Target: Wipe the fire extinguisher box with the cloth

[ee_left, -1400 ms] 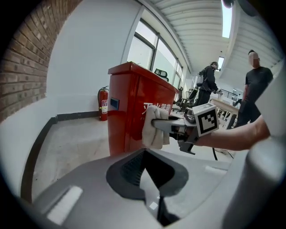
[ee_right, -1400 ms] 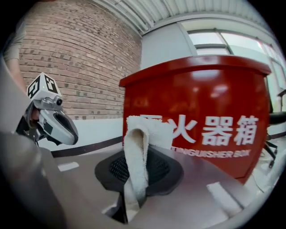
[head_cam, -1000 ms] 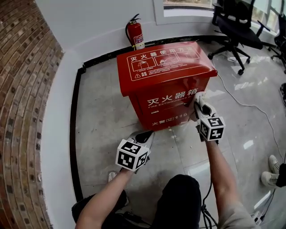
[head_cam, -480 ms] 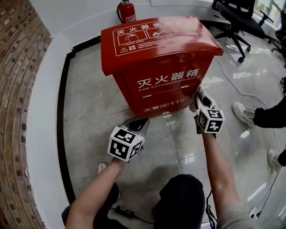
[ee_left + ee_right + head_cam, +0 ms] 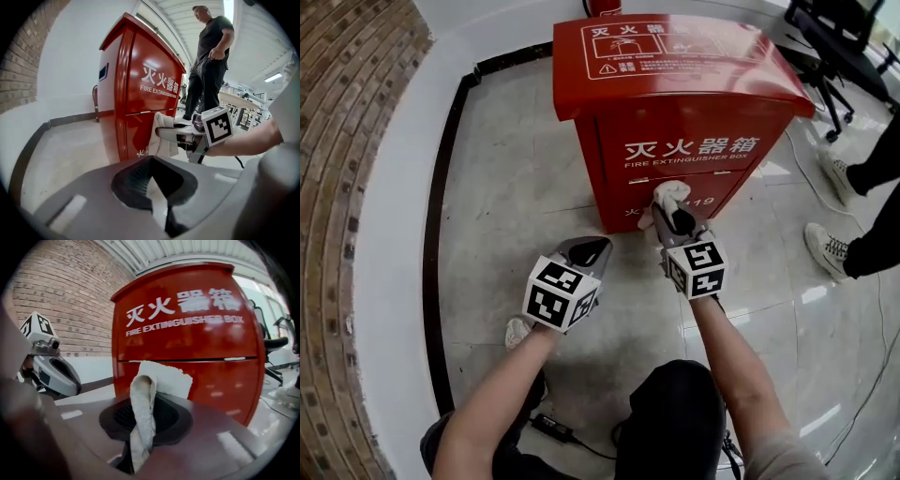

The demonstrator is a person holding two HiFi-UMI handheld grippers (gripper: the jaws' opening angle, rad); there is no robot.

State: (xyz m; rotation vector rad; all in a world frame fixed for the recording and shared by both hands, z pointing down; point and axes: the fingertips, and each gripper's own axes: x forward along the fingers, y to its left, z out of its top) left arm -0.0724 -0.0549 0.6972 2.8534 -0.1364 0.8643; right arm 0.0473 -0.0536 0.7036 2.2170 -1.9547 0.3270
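Note the right gripper (image 5: 675, 216): clamped shut on the cloth (image 5: 667, 195), with a twisted strip of towel pinched between the jaws and the free end folded forward toward the fire extinguisher box (image 5: 675, 103).

Compare with the earlier pictures. One second back: stationed at the right edge of the box front, level with the large white lettering. Half a second back: lower on that same edge. Now: carried leftward to the middle of the lower front panel, over the small white print near the bottom. Read this as one wiping pass, run down and then across the front face.

Check contact in the left gripper view: cloth bunched against the lower red panel, apparently touching.

Note the left gripper (image 5: 592, 253): jaws together, nothing held. Parked low over the floor (image 5: 506, 187), just in front of the box and off its surface, much as in both earlier pictures. Treat as idle.

Note also a bystander's shoes (image 5: 827, 251), now close to the right side of the box.

Judge the task as under way, not finished. Lower front panel in hand; no sign here of attention to the sloped lid, the side walls or the upper front.

Expect further strokes. Keep the cloth pressed to the panel and watch for slippage from the pinch.
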